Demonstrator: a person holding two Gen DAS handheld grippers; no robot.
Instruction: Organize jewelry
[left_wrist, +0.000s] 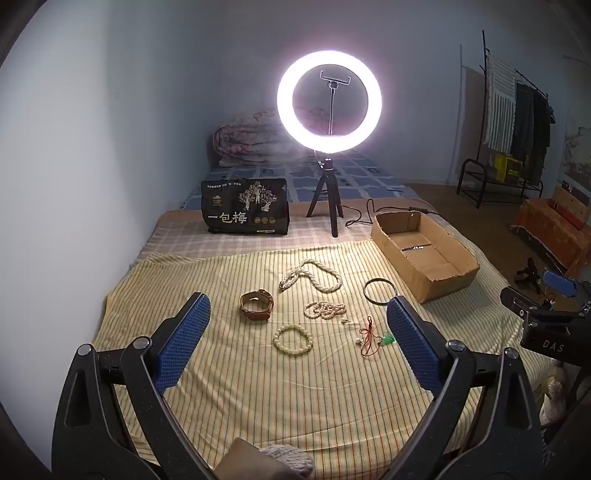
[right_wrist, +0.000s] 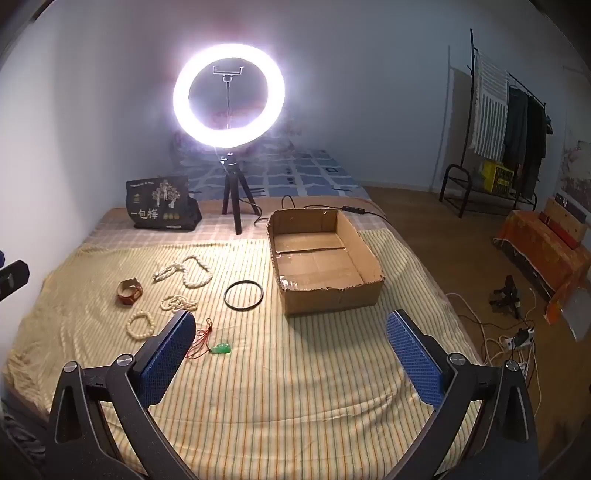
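Striped bedspread (left_wrist: 295, 387), left tool (left_wrist: 299, 332) wide open, empty

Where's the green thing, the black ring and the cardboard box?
green pendant (right_wrist: 221, 348), right wrist view, middle of the stone.
black ring (right_wrist: 226, 295), right wrist view, its left edge.
cardboard box (right_wrist: 332, 299), right wrist view, its front wall.

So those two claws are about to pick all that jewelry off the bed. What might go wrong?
The red cord of the green pendant is thin and lies flat on the soft striped blanket, so a claw may pinch cloth along with it. The small pearl strand lies heaped; lifted by one loop, it may dangle and snag before reaching the cardboard box. The black ring is thin and may slip between the wide pads.
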